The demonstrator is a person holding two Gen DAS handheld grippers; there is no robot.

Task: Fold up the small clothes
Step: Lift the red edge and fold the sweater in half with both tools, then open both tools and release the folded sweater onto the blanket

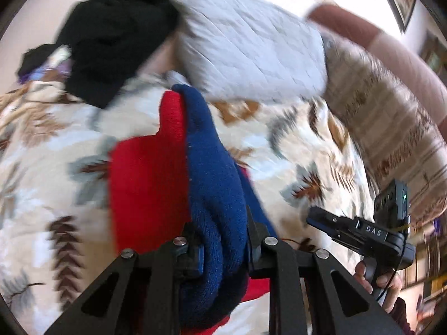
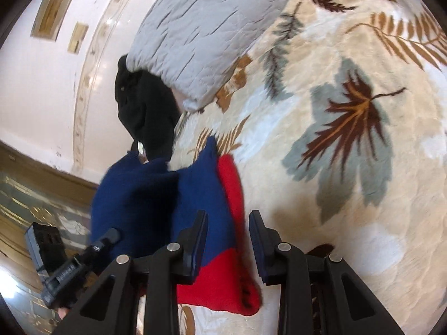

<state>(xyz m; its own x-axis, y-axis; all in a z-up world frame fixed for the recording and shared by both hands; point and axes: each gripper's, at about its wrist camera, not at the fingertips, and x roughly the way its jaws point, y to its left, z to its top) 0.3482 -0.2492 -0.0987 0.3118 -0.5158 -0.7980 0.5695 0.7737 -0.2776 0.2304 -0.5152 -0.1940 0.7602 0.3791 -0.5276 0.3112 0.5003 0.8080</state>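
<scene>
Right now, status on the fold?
Left gripper shut on the garment's blue part. Right gripper open over its red edge, not gripping. Garment partly lifted off blanket. Nothing in the way.

I see a cream blanket with a brown and grey leaf print (image 2: 349, 128) spread beneath and ahead of the fingers in both wrist views. Beyond the fingertips lies a pale grey quilted pillow (image 1: 251, 44), creased, resting on the blanket. A black garment (image 1: 117, 36) is bunched against the pillow's end, up and left of the fingers in the left view. Past it I note a small purple-patterned cloth (image 1: 53, 67), blurred. Right of the fingers there: a beige striped bolster (image 1: 391, 128). In the right view, far left of the fingers, a white wall with framed pictures (image 2: 53, 14).
</scene>
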